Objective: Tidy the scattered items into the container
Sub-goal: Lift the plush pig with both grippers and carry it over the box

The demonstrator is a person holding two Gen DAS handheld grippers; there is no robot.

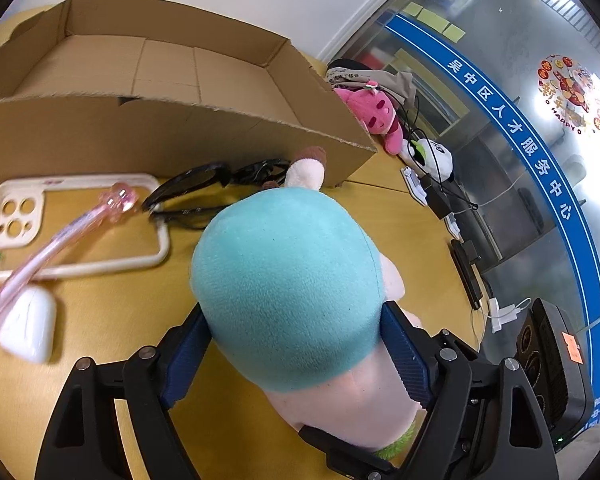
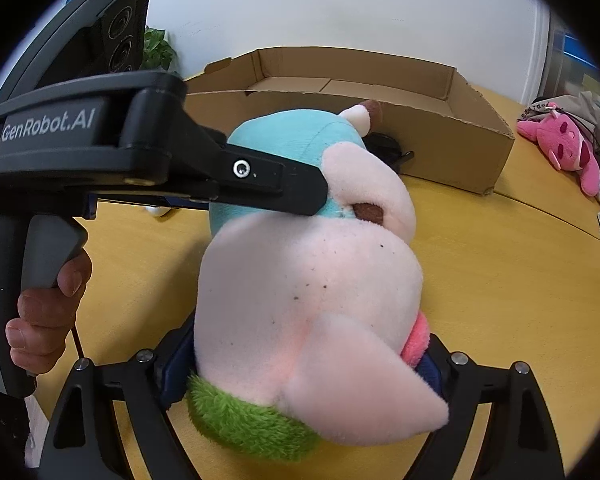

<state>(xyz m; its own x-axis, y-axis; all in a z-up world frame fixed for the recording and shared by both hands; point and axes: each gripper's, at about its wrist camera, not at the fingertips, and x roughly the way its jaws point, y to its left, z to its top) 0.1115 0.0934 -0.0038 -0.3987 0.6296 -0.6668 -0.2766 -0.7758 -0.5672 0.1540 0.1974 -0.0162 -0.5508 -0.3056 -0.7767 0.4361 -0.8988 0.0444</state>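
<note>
While the cardboard box (image 1: 172, 128) at twelve o'clock in the left wrist view appears bare inside, as far as its floor can be seen, the tidying is judged to be at an early stage. A plush toy (image 1: 288, 292) with a teal head and pale pink body is flanked by both tools at once. The left gripper (image 1: 296, 344) has its blue pads laid against either side of the teal head, so the jaws are held wide and seem pressed onto the soft fabric. In the right wrist view the right gripper (image 2: 300, 368) is seen straddling the toy's lower body, the jaws wide apart with plush filling the gap; contact looks likely, though how firm the squeeze is cannot be told. Whether the toy rests on the yellow table (image 1: 100, 328) or is already lifted cannot be told.

Several things are left lying on the table in front of the box. A cream phone case (image 1: 160, 240) is seen at nine o'clock, a pink pen (image 1: 60, 248) is laid across it, a white earbud case (image 1: 28, 328) sits just beside the pen at eight o'clock, and dark sunglasses (image 1: 196, 188) lie against the box wall at eleven o'clock. A pink stuffed animal (image 1: 376, 116) lies beyond the box at one o'clock; whether it belongs to the task cannot be told.
</note>
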